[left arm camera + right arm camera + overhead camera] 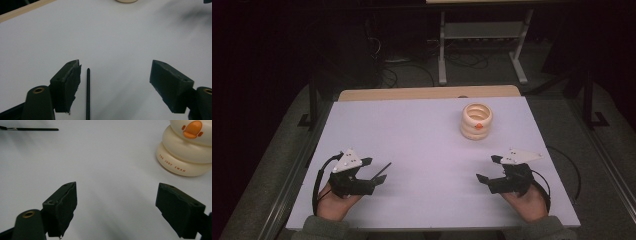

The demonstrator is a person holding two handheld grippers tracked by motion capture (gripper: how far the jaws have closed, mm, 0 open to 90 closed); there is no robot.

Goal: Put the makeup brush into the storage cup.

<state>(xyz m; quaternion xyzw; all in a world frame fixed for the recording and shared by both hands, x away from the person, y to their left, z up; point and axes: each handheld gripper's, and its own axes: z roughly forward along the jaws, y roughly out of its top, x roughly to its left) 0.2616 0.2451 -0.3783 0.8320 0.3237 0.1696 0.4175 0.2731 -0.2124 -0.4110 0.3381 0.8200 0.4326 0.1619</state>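
A thin black stick [382, 171], like a brush handle, lies on the white table [427, 145] at the front left. My left gripper [374, 170] is open around it. In the left gripper view the stick [88, 92] runs up between the jaws, close to the left finger [67, 85] and apart from it. At the front right my right gripper [488, 168] stands open with nothing between its jaws. A cream ringed container [477, 121] with an orange bill-shaped knob stands at the back right. It stands ahead and right of the right gripper [117, 195] as the container [185, 152].
A bare wooden strip [427, 93] borders the table's far edge. Beyond it, on the dark floor, stand a grey desk frame [482, 35] and loose cables [412, 65]. The black stick [32, 129] crosses the far left of the right gripper view.
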